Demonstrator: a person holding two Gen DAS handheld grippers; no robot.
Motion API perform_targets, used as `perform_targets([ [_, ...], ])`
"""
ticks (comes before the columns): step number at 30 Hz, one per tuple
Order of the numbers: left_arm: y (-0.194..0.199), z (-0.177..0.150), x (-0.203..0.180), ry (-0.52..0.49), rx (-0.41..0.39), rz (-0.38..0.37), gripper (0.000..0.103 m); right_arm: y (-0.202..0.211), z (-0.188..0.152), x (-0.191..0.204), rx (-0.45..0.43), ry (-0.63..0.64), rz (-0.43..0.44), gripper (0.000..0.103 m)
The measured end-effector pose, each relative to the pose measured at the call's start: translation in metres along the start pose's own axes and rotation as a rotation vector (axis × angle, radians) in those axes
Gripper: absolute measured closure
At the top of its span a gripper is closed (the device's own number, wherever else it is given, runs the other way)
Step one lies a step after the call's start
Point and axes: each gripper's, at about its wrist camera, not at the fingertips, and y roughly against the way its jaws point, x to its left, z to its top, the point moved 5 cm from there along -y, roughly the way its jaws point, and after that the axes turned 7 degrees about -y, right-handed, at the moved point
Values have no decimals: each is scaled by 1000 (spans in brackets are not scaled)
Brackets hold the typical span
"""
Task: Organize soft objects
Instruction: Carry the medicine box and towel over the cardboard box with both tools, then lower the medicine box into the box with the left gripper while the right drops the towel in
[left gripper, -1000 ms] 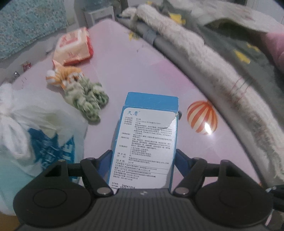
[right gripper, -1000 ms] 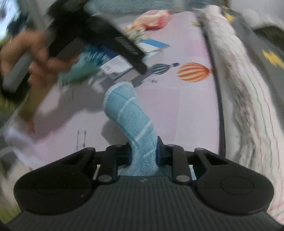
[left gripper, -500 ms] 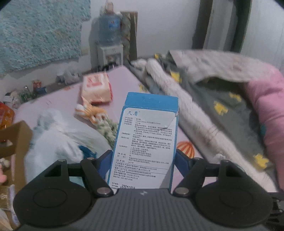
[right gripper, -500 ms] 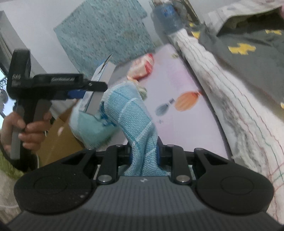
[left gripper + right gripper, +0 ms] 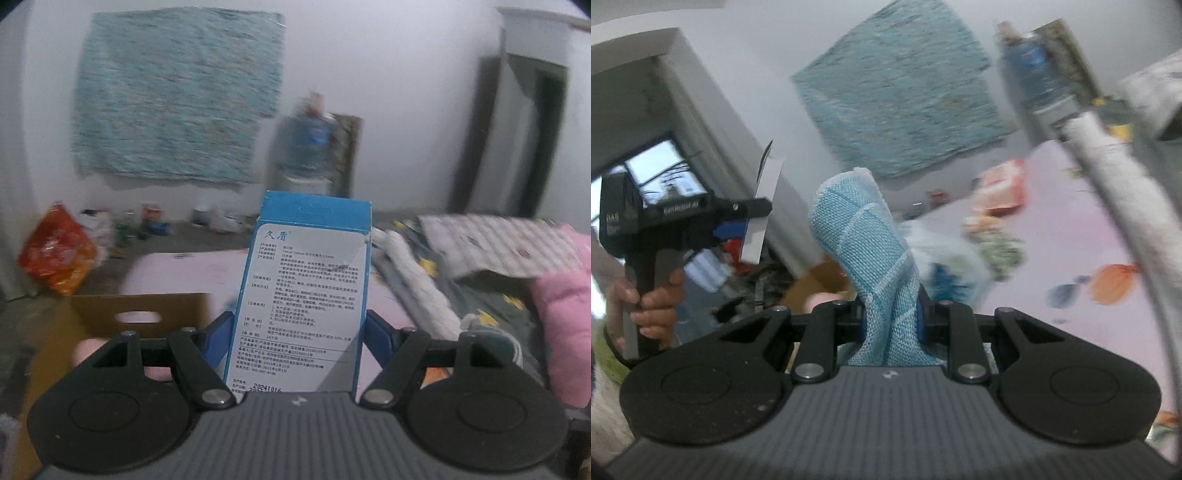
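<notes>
My left gripper (image 5: 299, 325) is shut on a blue and white printed box (image 5: 306, 291), which stands upright between its blue pads. In the right wrist view that same box (image 5: 762, 210) and left gripper (image 5: 738, 221) are raised at the left, a hand (image 5: 646, 302) on the handle. My right gripper (image 5: 891, 317) is shut on a light blue woven cloth (image 5: 864, 251) that sticks up and curls left. On the pink bed sheet (image 5: 1071, 229) lie a red and white soft pack (image 5: 1001, 186), a small orange and green plush (image 5: 993, 240) and a white plastic bag (image 5: 942, 254).
An open cardboard box (image 5: 136, 317) sits low at the left beside the bed. A red-orange bag (image 5: 55, 254) and small clutter lie on the floor by the wall. A water dispenser (image 5: 310, 151) stands behind. Grey and pink bedding (image 5: 517, 302) covers the right.
Both grippers have risen and tilted up from the bed, so the wall and floor now fill the views. The left one swung toward the cardboard box with the printed box still held.
</notes>
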Motion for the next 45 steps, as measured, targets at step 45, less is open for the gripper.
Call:
perform_targets([
  [45, -75, -211, 171, 316, 535, -16, 19, -254, -38, 124, 405, -205, 230, 78],
])
